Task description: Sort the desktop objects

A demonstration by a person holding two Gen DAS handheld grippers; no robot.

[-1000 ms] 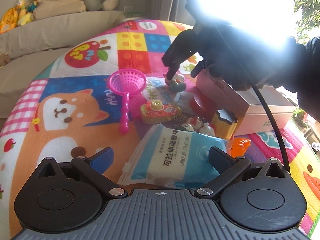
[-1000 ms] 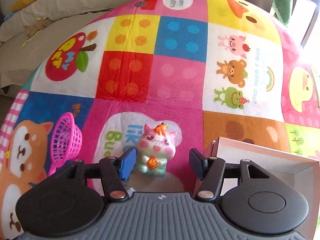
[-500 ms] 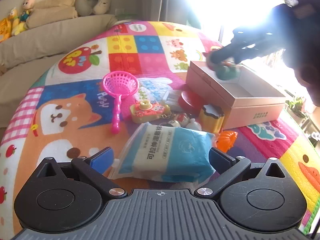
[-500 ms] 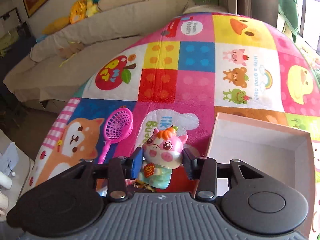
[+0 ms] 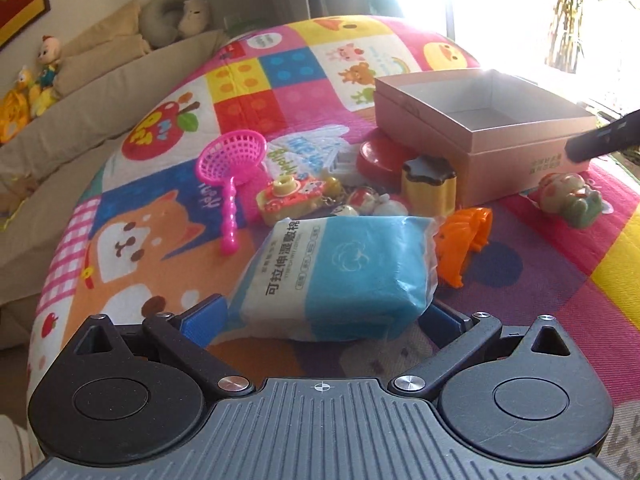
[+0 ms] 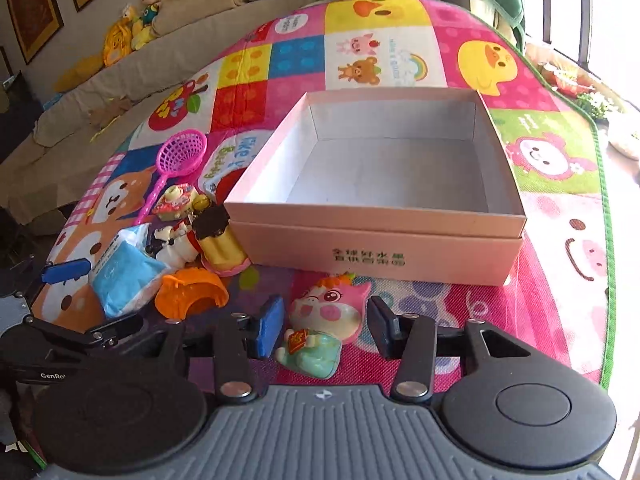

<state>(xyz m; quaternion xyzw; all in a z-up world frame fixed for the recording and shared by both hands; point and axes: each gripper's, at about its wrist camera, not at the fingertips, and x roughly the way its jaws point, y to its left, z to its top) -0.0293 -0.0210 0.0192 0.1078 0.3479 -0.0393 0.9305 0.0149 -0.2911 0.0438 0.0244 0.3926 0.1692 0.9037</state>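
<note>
1. The right gripper [image 6: 322, 326] hovers low over a patchwork play mat [image 6: 560, 240], its fingers [image 6: 268, 326] spread wide on either side of a pink pig figurine [image 6: 324, 320] without touching it.
2. The figurine lies on its back on the mat, just in front of the near wall of a pink box [image 6: 380, 256], outside it.
3. The box stands open, nothing visible inside.
4. The left gripper [image 5: 320, 320] sits with wide fingers [image 5: 202, 316] flanking a blue-and-white wipes pack [image 5: 340, 276] that rests on the mat; whether the pads touch the pack cannot be told.
5. An orange toy [image 5: 460, 240] lies just right of the pack, touching it.
6. Beyond the pack, a cluster gathers near the box's left corner: a yellow cup [image 5: 428, 188] with a dark lid, a red disc [image 5: 380, 156], a toy camera [image 5: 288, 198] and small figures [image 5: 368, 204].
7. A pink net scoop [image 5: 232, 168] lies to the left of the cluster.
8. A beige sofa [image 5: 80, 108] with plush toys [image 5: 36, 88] borders the mat's far left.
</note>
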